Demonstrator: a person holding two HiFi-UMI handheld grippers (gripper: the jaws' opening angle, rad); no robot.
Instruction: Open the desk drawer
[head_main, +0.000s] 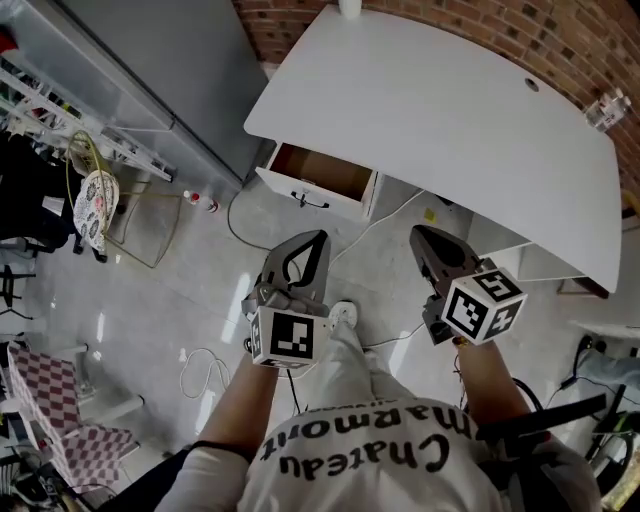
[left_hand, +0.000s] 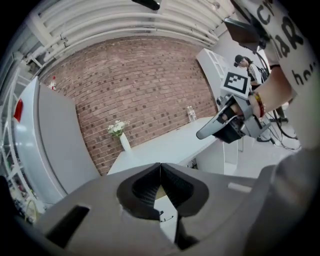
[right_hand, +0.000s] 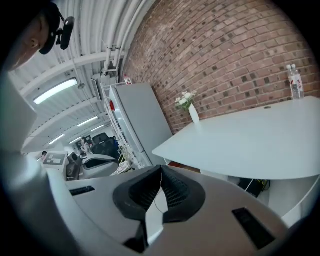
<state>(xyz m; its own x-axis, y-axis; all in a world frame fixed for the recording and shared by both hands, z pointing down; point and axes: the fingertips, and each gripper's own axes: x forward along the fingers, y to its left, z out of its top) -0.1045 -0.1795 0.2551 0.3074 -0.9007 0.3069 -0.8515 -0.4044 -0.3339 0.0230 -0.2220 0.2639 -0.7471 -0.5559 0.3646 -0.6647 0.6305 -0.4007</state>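
The white desk (head_main: 430, 110) stands against a brick wall. Its drawer (head_main: 322, 172) at the left end is pulled out, showing a brown inside and a dark handle (head_main: 310, 201) on its white front. Both grippers hover above the floor, well short of the drawer and apart from it. My left gripper (head_main: 312, 243) is shut with nothing in it; in the left gripper view its closed jaws (left_hand: 160, 167) point at the desk (left_hand: 165, 145), and the drawer front (left_hand: 167, 220) shows below them. My right gripper (head_main: 425, 238) is also shut and empty (right_hand: 161, 170), facing the desk (right_hand: 260, 140).
A grey cabinet (head_main: 170, 70) stands left of the desk. A vase of flowers (left_hand: 122, 137) and a water bottle (head_main: 608, 108) sit on the desk. Cables (head_main: 205, 365), a small bottle (head_main: 200, 200), a rack (head_main: 95, 205) and a checkered seat (head_main: 50, 400) occupy the floor at left.
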